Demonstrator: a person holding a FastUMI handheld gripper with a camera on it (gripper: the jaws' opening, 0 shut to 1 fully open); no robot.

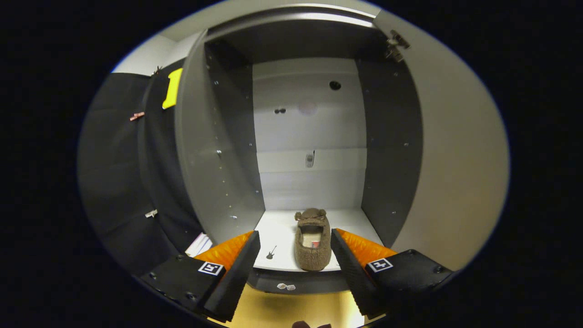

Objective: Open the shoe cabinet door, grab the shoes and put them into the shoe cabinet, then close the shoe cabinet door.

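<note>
1. Straight ahead of the fingers, the shoe cabinet [309, 136] stands with its inside exposed: a pale back panel, dark side walls and a white bottom shelf [282, 232]. It looks like rigid board furniture, unlikely to shift when pushed.

2. To the right, the cabinet door [451, 173] is swung wide open, a hinge [396, 45] showing near its top inner corner. I judge it a stiff, light panel that would swing freely; its free edge seems the place to push or hook for closing, well away from the hinge side.

3. At the bottom of the gripper view, the gripper [296, 264] has its two fingers spread wide apart with nothing held or touched between them.

4. Just beyond the fingertips and between their lines, a brown fuzzy slipper [312, 243] sits on the shelf, heel toward the front edge, toe pointing at the back panel. It appears soft, light and squashable, with a plush surface that should not slip easily. Were it to be moved again, the heel rim or the side walls of the opening look like the best hold, since the fabric would fold under the pinch.

5. Left of the slipper on the shelf lies a tiny dark mark or object [271, 253], too small to identify.

6. With the slipper inside, only closing the door seems to be left.
</note>
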